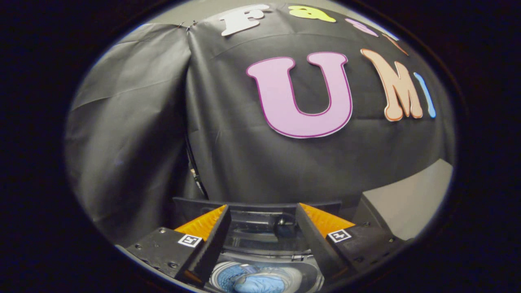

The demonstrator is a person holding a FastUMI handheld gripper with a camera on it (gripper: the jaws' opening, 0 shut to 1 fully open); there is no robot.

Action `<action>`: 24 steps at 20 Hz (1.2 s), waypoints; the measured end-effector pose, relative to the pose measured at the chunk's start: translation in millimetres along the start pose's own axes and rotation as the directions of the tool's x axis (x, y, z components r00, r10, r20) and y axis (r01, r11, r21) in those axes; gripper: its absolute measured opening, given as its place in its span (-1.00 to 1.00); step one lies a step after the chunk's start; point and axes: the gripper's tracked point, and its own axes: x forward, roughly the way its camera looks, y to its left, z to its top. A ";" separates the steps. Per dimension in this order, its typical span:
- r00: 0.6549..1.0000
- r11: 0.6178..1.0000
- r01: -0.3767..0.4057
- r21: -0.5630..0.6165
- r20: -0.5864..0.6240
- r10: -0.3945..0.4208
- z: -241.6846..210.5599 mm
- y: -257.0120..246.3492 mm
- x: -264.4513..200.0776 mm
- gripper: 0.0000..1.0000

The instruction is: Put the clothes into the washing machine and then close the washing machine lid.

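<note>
My gripper (263,221) hangs open above a top-loading washing machine (301,270), with nothing between its fingers. Below and between the fingers lies the machine's round drum, and a blue piece of clothing (260,283) sits inside it. The machine's dark, glossy lid (260,228) stands raised behind the drum, seen through the gap between the fingers.
The booth's black cloth wall (244,154) rises close behind the machine. A pale grey surface (411,203) lies to the right of the machine. A thin cable (194,171) hangs down along a fold of the cloth.
</note>
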 end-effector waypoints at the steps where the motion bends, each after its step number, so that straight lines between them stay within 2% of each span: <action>1: 1.000 1.000 0.007 -0.013 0.003 -0.007 3.8 -0.6 6.9 0.93; 6: 0.998 0.997 0.063 -0.055 0.020 -0.062 16.2 -10.0 48.9 0.94; 10: 0.987 0.986 0.163 -0.036 -0.008 -0.163 5.5 -35.8 78.4 0.92; 12: 0.983 0.982 0.186 -0.034 -0.004 -0.186 -0.2 -42.1 90.5 0.91; 16: 0.986 0.988 0.154 -0.027 -0.058 -0.155 -25.9 -22.6 104.9 0.92; 17: 0.986 0.985 0.168 -0.048 -0.004 -0.168 -18.4 -25.0 109.5 0.92; 24: 0.983 0.982 0.181 -0.044 0.011 -0.181 -22.4 -26.2 110.3 0.94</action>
